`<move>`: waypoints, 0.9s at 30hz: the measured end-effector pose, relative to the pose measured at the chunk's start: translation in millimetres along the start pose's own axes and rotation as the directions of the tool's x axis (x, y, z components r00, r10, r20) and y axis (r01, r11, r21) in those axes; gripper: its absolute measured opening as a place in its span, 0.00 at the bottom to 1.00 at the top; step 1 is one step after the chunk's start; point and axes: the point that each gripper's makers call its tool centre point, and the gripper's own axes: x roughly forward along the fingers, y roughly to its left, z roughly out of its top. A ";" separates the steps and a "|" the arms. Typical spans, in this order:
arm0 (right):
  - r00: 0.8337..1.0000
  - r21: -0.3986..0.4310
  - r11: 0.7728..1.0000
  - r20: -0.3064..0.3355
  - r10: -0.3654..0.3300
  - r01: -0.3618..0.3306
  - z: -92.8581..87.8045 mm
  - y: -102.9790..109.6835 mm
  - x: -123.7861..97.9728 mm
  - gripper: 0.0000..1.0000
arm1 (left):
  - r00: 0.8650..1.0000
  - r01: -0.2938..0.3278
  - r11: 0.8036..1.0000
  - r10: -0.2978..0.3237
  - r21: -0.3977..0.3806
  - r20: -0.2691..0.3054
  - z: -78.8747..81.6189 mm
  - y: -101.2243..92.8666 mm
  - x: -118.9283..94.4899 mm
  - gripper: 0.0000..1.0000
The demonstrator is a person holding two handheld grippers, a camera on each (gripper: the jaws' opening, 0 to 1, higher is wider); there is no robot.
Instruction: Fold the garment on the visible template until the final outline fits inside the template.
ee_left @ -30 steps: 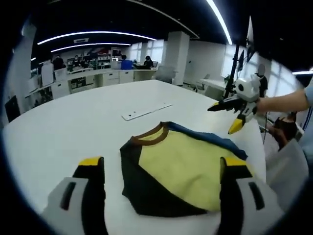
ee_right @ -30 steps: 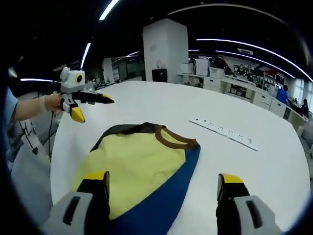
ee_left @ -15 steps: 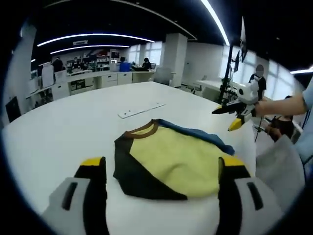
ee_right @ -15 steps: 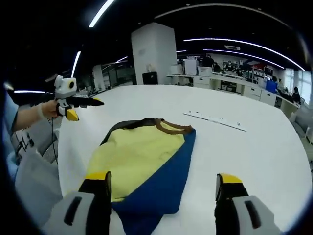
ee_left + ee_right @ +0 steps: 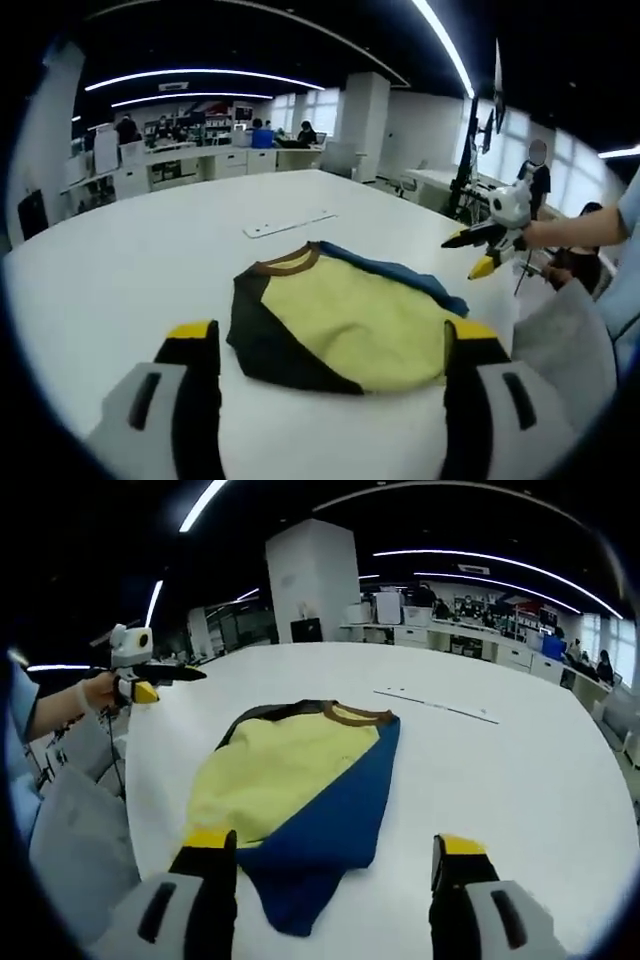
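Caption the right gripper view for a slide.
Open right gripper hovers above a folded yellow, blue and black shirt on a white table.

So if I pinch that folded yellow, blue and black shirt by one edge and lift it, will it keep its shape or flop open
Probably flop. The folded yellow, blue and black shirt lies flat and thin on the white table, like soft cloth, so its layers would likely sag and unfold. It looks light for its size, and on that smooth tabletop a push may slide or bunch it. Both grippers are open and off it.
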 end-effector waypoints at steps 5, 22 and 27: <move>1.000 0.030 0.999 -0.011 -0.025 0.025 -14.3 -6.8 -5.2 0.66 | 1.000 -0.002 1.000 0.002 -0.001 -0.002 -1.6 -2.5 -2.5 0.89; 0.992 0.093 0.996 -0.124 0.020 -0.009 -62.1 -0.8 8.1 0.21 | 1.000 0.005 0.999 -0.005 -0.050 0.007 -8.7 -3.8 -8.5 0.88; 0.987 0.094 0.995 -0.157 0.038 -0.023 -69.1 3.2 18.0 0.18 | 1.000 0.005 0.998 -0.005 -0.063 0.004 -13.4 -3.3 -11.8 0.88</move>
